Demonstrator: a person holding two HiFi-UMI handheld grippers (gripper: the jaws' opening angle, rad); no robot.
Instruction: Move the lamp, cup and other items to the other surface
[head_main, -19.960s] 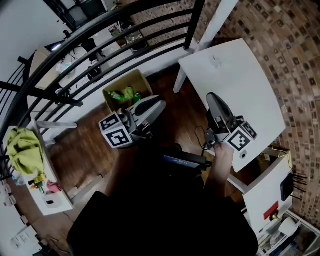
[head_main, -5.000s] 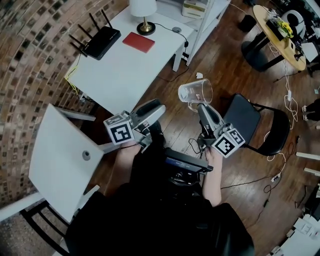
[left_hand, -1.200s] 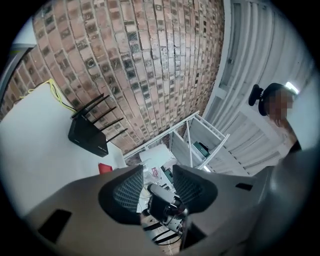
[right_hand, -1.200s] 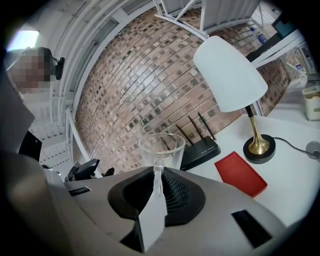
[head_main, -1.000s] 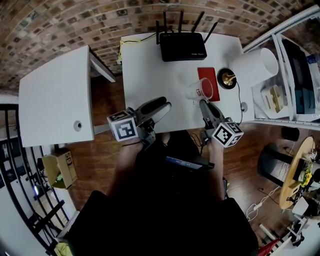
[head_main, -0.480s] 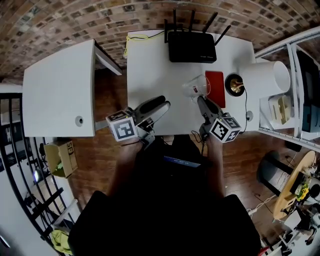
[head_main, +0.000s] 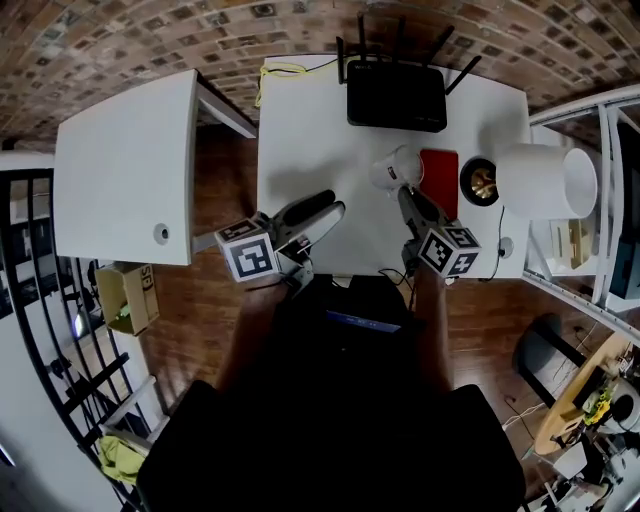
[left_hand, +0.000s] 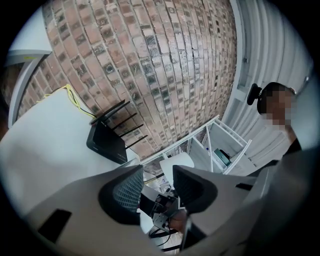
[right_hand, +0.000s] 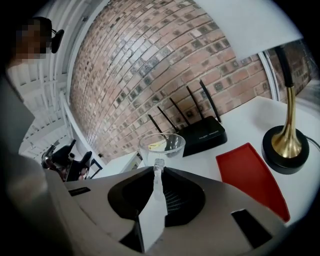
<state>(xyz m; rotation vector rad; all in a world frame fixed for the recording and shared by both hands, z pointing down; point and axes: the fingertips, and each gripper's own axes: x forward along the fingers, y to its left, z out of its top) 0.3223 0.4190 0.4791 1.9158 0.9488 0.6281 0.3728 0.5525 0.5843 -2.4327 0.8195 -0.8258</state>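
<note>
A clear plastic cup (head_main: 394, 168) with a handle hangs just over the white table (head_main: 305, 130), left of a red pad (head_main: 441, 170). My right gripper (head_main: 405, 193) is shut on the cup's handle; in the right gripper view the cup (right_hand: 161, 146) stands upright beyond that gripper (right_hand: 159, 181). The lamp, with a white shade (head_main: 545, 180) and a brass base (head_main: 480, 181), stands at the table's right end, its base (right_hand: 286, 145) right of the red pad (right_hand: 250, 177). My left gripper (head_main: 335, 208) is open and empty at the table's near edge, and nothing lies within my left gripper (left_hand: 157, 187).
A black router (head_main: 395, 95) with antennas sits at the table's back edge, also seen as the router (right_hand: 202, 135) behind the cup. A second white table (head_main: 125, 165) stands to the left across a gap. Brick wall behind; white shelving (head_main: 600, 150) at the right.
My right gripper has carried the cup lower, down beside the red pad. The left gripper has crept forward over the table's near edge. The jaws look unchanged.
</note>
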